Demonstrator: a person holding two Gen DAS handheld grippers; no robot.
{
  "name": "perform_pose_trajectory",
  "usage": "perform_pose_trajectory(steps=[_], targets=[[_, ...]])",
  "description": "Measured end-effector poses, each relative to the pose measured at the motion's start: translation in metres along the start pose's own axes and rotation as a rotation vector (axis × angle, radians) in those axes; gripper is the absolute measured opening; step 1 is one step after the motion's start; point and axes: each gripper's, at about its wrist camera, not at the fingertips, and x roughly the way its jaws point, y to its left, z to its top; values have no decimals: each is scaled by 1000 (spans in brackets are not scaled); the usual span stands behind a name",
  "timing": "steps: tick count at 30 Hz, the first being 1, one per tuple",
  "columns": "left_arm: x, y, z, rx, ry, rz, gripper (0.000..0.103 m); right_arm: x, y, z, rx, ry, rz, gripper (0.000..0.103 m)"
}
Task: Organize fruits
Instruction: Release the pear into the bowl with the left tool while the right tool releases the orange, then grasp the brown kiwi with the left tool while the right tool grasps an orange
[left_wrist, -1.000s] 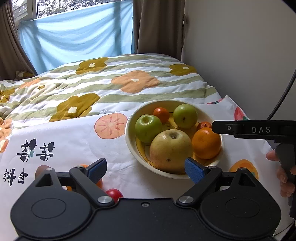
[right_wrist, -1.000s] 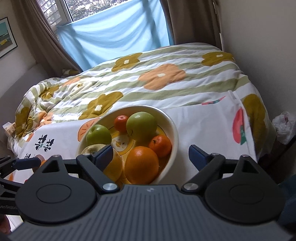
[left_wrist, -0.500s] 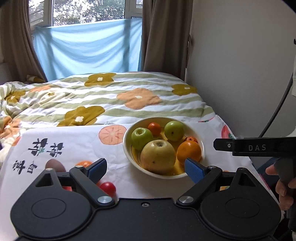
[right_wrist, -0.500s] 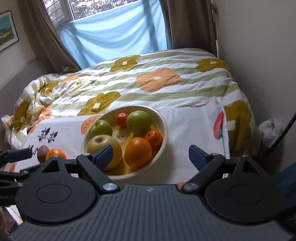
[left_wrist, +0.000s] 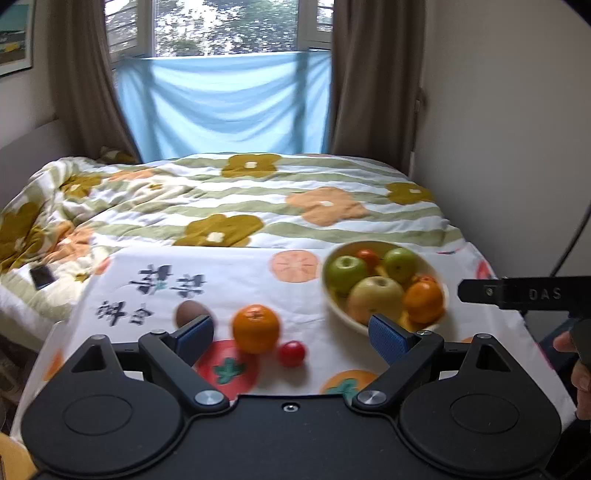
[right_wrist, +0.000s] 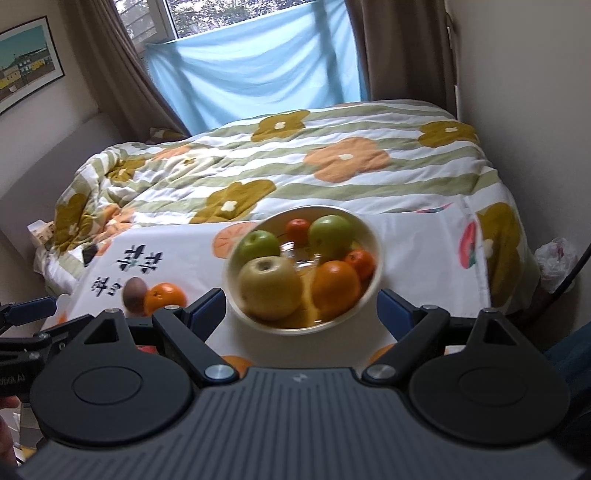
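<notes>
Black tongs (left_wrist: 291, 328), blue pads (left_wrist: 384, 332), silver screws.

A white fruit-printed cloth (left_wrist: 236, 280) covers the surface at the foot of the flower-quilted bed (left_wrist: 258, 192), carrying a cream fruit-filled bowl (left_wrist: 334, 310), a loose orange (left_wrist: 255, 328), a brown oval fruit (left_wrist: 189, 312) and a small red fruit (left_wrist: 291, 353).

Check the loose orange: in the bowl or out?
Out. The orange sits on the cloth, left of the bowl.

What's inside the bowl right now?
The bowl holds two green apples, a yellow apple, a large orange and two small ones; underneath them is hidden.
</notes>
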Motion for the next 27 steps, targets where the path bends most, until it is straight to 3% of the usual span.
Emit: perform_pose_trajectory(steps=[10,18,27], targets=[[19,81,0,17,35,12,94,32,70,-9,-13,35,25,103],[61,129,4,160,93,-84,94,72,117,-16,13,61,0,103],[121,153,2,341,142,-241,94,115,150,-19,-99,82,-42,103]])
